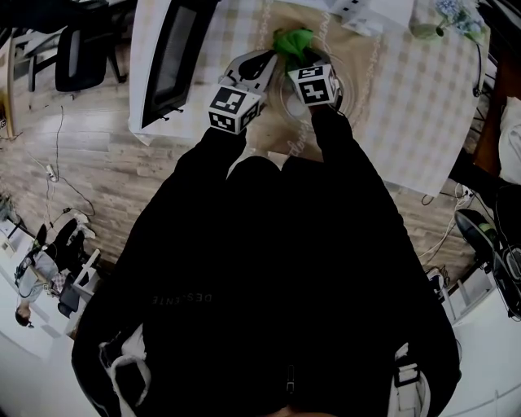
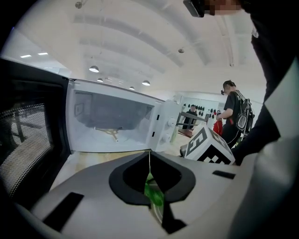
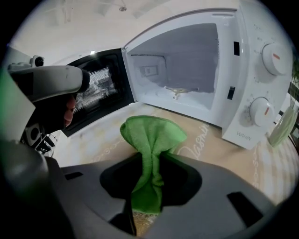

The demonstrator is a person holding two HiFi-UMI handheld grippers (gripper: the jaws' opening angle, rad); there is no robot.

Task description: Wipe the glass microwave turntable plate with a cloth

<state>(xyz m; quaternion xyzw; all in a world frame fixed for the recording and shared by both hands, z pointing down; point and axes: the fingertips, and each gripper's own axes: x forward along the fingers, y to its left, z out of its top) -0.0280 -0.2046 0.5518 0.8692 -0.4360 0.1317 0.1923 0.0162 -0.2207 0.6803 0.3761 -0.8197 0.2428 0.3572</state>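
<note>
In the left gripper view, my left gripper is shut on the rim of the glass turntable plate, seen edge-on as a thin pane with green showing through it. My right gripper is shut on a green cloth that bunches up past the jaws. From the head view both grippers sit side by side over the table: the left gripper at the plate's left rim, the right gripper over the plate with the cloth ahead of it. The plate's middle is hidden under the right marker cube.
The white microwave stands just ahead with its dark door swung open to the left and its cavity empty. A vase and a white box sit at the table's far right. An office chair stands on the floor at left.
</note>
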